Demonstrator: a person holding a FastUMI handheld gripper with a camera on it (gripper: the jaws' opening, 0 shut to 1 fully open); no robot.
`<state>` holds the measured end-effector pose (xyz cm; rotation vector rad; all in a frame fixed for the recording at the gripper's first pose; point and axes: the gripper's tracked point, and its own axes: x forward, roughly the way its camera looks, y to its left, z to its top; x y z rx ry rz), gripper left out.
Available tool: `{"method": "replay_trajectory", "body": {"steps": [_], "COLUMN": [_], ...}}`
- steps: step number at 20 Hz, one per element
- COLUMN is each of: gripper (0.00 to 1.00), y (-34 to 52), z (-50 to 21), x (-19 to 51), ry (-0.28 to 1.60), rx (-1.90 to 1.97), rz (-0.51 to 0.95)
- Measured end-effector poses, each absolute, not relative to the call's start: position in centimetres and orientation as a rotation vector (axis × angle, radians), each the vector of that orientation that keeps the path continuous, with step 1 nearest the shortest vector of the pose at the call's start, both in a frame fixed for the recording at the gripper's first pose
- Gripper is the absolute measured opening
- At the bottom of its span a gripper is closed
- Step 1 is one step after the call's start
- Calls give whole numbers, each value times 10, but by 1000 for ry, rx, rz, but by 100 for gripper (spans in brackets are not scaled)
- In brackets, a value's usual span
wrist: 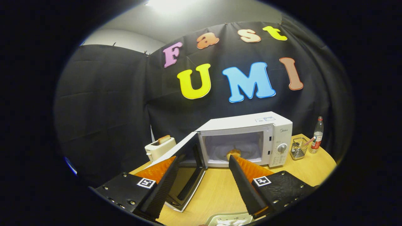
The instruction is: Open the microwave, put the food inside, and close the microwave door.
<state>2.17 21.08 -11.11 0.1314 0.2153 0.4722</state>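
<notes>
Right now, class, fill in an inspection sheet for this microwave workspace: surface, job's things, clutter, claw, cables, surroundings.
Surface: round light wooden table, with a pale patterned tray at the near edge.
Job's things: white box microwave, door swung open; golden bread-like food inside.
Clutter: white toaster holding a slice, wire mesh basket, clear red-labelled bottle.
Claw: claw open, holding nothing, fingers short of the microwave.
Cables: nothing seen.
Surroundings: black cloth wall, ceiling light.
</notes>
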Motion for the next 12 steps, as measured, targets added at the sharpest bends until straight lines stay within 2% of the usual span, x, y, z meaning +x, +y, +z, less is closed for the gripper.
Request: {"method": "replay_trajectory", "body": {"steps": [12], "gripper": [97], "y": [320], "z": [-111], "x": [-60], "ry": [214], "rx": [61], "rz": [740]}}
